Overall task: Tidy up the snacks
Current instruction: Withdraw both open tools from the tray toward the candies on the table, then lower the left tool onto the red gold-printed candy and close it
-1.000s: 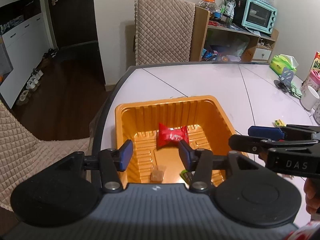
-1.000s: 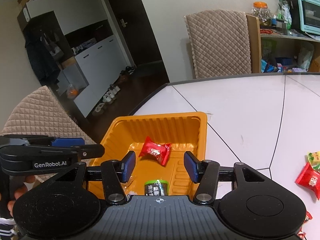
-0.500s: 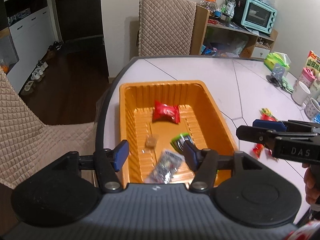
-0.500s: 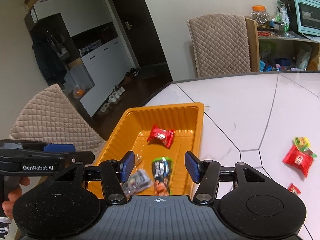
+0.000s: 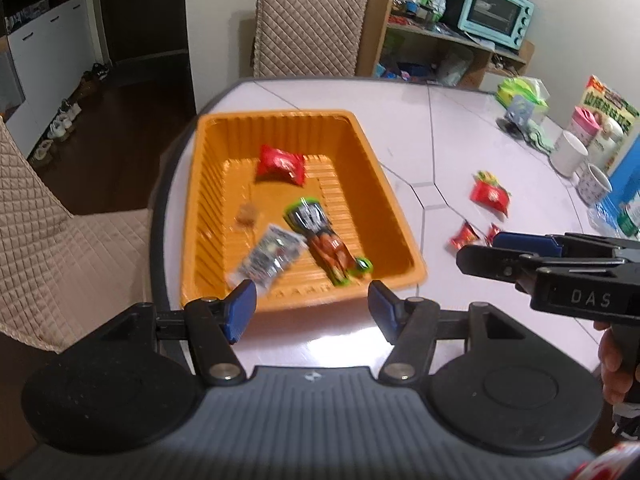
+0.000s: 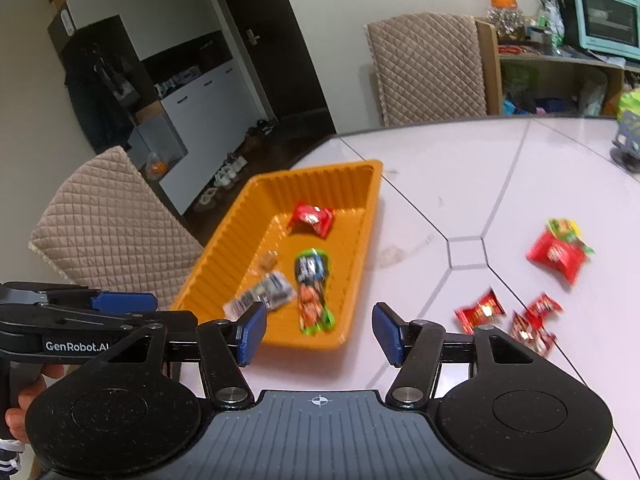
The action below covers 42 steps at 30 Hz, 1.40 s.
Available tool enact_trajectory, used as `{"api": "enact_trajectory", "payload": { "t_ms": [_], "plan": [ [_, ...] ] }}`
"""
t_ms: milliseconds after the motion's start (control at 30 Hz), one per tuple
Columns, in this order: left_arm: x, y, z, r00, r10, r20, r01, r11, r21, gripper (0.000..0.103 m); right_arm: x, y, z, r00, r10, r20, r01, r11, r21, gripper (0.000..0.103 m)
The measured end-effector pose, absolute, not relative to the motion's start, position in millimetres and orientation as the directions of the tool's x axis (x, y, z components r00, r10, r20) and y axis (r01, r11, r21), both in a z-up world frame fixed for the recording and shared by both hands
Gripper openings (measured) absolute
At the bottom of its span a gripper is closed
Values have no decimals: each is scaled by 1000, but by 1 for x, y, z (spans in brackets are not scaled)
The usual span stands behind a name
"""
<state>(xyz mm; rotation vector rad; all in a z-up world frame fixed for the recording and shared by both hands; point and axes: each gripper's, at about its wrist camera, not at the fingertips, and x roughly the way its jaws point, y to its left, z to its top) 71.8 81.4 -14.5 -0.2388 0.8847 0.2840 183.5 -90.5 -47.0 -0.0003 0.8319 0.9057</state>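
Snacks remain loose on the tabletop (image 6: 460, 184): red packets (image 6: 480, 312) lie just right of the right gripper (image 6: 319, 334), nearer it than the left gripper (image 5: 311, 307). Both grippers, jaws lately widening, hold nothing. Orange tray (image 6: 362, 216) lies ahead-left.

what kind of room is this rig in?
Most likely a home dining area. A white dining table with quilted-cover chairs, a shelf holding a teal toaster oven, and shoes lined up by a dark doorway all point to a lived-in home.
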Motion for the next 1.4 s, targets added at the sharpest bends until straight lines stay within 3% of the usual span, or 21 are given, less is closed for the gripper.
{"api": "enact_trajectory", "payload": {
  "t_ms": [967,1400],
  "plan": [
    [144,-39,-46,611,-20,-791,-66,995,-75,59,219,-224,-75,463,535,-706,-493,818,297,59],
    [219,-54,-65,609,-49,-791,73,997,-6,51,258,-246,-89,512,488,-706,-400,864,307,59]
  ]
}}
